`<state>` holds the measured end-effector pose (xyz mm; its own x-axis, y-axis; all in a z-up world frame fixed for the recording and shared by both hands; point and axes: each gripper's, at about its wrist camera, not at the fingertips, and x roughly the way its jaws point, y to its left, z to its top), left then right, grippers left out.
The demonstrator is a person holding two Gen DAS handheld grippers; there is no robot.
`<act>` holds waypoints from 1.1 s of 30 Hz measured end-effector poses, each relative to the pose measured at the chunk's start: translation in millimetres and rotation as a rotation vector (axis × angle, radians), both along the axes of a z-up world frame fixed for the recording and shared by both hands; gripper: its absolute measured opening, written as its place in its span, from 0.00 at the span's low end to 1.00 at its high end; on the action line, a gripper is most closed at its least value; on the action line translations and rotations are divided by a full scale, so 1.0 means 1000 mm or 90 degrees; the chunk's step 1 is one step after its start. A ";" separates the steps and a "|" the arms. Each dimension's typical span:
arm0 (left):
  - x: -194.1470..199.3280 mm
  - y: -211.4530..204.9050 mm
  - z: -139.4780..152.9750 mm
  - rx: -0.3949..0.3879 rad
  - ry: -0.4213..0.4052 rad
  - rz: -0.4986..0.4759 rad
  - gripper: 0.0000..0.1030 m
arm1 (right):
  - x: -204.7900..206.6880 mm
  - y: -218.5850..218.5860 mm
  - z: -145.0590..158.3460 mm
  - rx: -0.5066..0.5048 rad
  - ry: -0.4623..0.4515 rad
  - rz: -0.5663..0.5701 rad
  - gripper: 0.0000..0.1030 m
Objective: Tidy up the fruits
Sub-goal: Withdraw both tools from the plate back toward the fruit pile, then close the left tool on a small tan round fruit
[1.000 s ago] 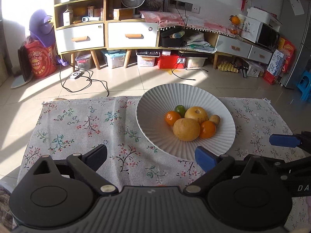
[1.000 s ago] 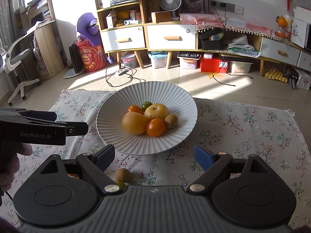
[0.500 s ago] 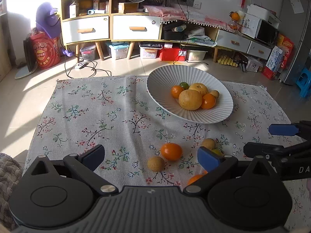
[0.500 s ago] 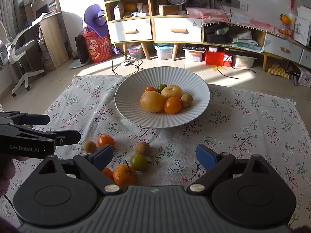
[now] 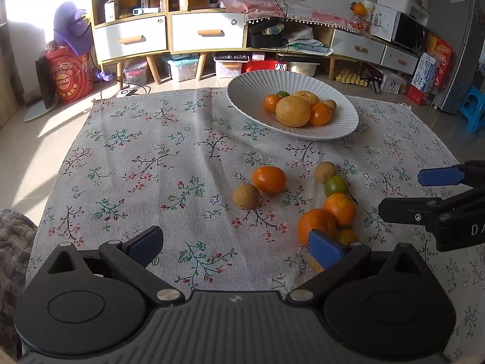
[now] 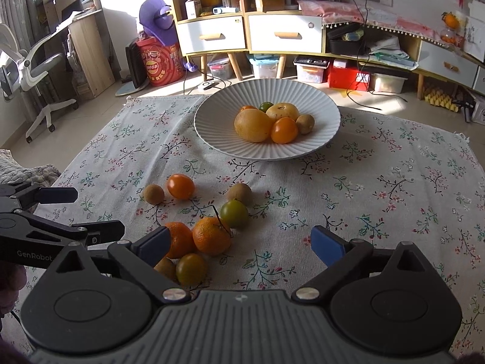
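Note:
A white ribbed bowl (image 6: 212, 115) stands at the far middle of the floral cloth and holds several fruits, among them a large yellow one (image 6: 253, 125). Loose fruits lie on the cloth nearer me: an orange tomato (image 6: 180, 186), a brown kiwi (image 6: 153, 194), a green fruit (image 6: 233, 213), two tangerines (image 6: 211, 236) and more behind my finger. My right gripper (image 6: 242, 242) is open and empty just right of the tangerines. My left gripper (image 5: 235, 242) is open and empty; a tangerine (image 5: 315, 223) lies by its right finger.
The floral cloth (image 5: 136, 166) covers the table; its left edge drops to the floor. Shelves, drawers and boxes stand behind the table. An office chair (image 6: 27, 69) is at the far left. A grey blanket (image 5: 12, 242) lies at the near left corner.
Both grippers have pulled back from the bowl toward the near edge. The loose fruits on the cloth have come into view. Both stay open and empty.

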<state>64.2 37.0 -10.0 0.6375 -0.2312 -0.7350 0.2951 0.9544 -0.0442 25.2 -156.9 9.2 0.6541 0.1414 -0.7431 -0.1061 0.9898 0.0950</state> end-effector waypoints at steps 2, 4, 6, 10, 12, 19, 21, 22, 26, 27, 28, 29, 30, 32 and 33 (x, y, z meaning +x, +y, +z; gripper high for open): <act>-0.005 0.001 -0.002 0.000 0.001 -0.009 0.96 | -0.003 0.001 -0.002 -0.010 -0.001 0.005 0.96; -0.009 0.002 -0.004 -0.001 -0.002 -0.015 0.96 | -0.005 0.001 -0.003 -0.018 -0.002 0.007 0.97; -0.014 0.003 -0.006 -0.003 -0.010 -0.019 0.96 | -0.007 0.000 -0.006 -0.021 -0.006 0.006 0.97; -0.022 0.005 -0.010 -0.006 -0.023 -0.032 0.96 | -0.010 -0.002 -0.010 -0.019 -0.008 -0.002 0.97; -0.025 0.006 -0.013 -0.009 -0.032 -0.038 0.96 | -0.012 -0.005 -0.011 -0.015 -0.009 -0.001 0.98; -0.036 -0.008 -0.029 -0.023 -0.049 -0.099 0.96 | -0.014 -0.010 -0.016 -0.012 -0.004 -0.010 0.98; -0.037 -0.017 -0.032 -0.030 -0.057 -0.124 0.96 | -0.012 -0.010 -0.017 -0.010 0.000 -0.011 0.98; -0.037 -0.020 -0.032 -0.033 -0.060 -0.134 0.94 | -0.012 -0.010 -0.018 -0.009 0.002 -0.010 0.98; -0.033 -0.031 -0.037 -0.040 -0.062 -0.162 0.80 | -0.012 -0.009 -0.018 -0.014 0.000 -0.004 0.98; -0.031 -0.033 -0.038 -0.043 -0.059 -0.167 0.75 | -0.012 -0.009 -0.017 -0.014 -0.001 -0.003 0.98; -0.030 -0.034 -0.038 -0.047 -0.057 -0.170 0.72 | -0.013 -0.009 -0.017 -0.014 -0.001 -0.002 0.98; -0.028 -0.035 -0.040 -0.051 -0.055 -0.172 0.70 | -0.013 -0.010 -0.017 -0.013 0.000 -0.002 0.98; -0.027 -0.035 -0.041 -0.053 -0.053 -0.173 0.66 | -0.013 -0.011 -0.018 -0.012 0.001 -0.004 0.98; -0.025 -0.037 -0.041 -0.056 -0.053 -0.173 0.59 | -0.013 -0.012 -0.019 -0.011 0.004 -0.004 0.98; -0.025 -0.037 -0.041 -0.057 -0.053 -0.173 0.55 | -0.014 -0.013 -0.019 -0.010 0.005 -0.003 0.98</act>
